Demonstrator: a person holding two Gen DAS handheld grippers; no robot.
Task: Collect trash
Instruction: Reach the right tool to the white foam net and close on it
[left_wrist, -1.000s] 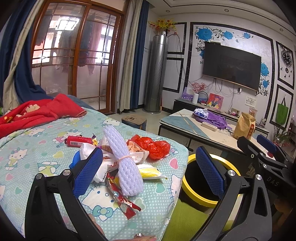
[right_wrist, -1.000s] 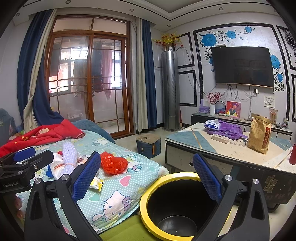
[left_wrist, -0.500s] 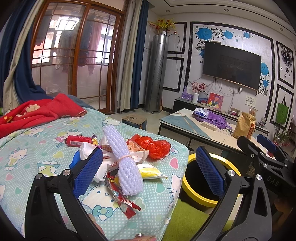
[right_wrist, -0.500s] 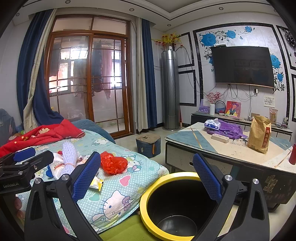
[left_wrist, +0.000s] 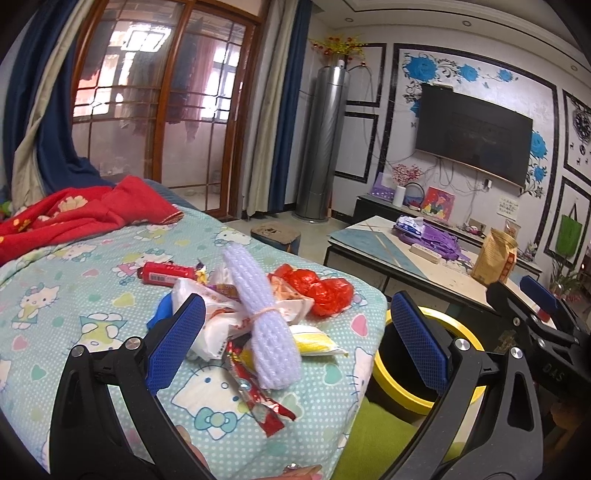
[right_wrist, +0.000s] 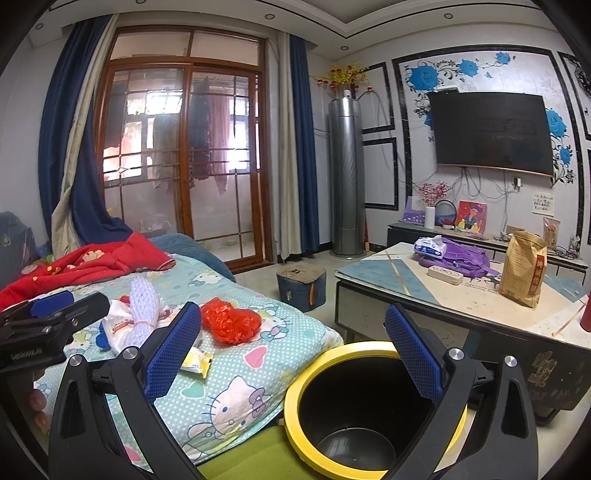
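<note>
1. The left hand-held gripper (left_wrist: 295, 339) hangs over the bed (left_wrist: 74, 295), blue pads spread wide, nothing between them.
2. Right under it sits the pile of trash: a pale purple foam net roll (left_wrist: 262, 321) tied with a rubber band lies across the heap, its near end between the open fingers in the left wrist view.
3. A crumpled white plastic bag (left_wrist: 214, 325) sits beneath the roll, touching it.
4. A yellow packet (left_wrist: 314, 341) lies just beside the roll's near end, and a red snack wrapper (left_wrist: 258, 395) stretches toward the camera.
5. Behind the pile, a crumpled red plastic bag (left_wrist: 321, 290) to the right, and a red tube-shaped packet (left_wrist: 166, 273) to the left.
6. The right hand-held gripper (right_wrist: 291, 354) is also spread wide and empty, hovering above the edge of the bed and the trash bin (right_wrist: 306, 380).
7. That bin, black with a yellow rim, stands on the floor right against the corner of the bed, and looks empty inside.
8. A red blanket (right_wrist: 92, 262) is bunched at the far end of the bed, well apart from the trash.
9. Across the gap, a low surface (right_wrist: 480, 306) carries a brown paper bag (right_wrist: 522, 269).
</note>
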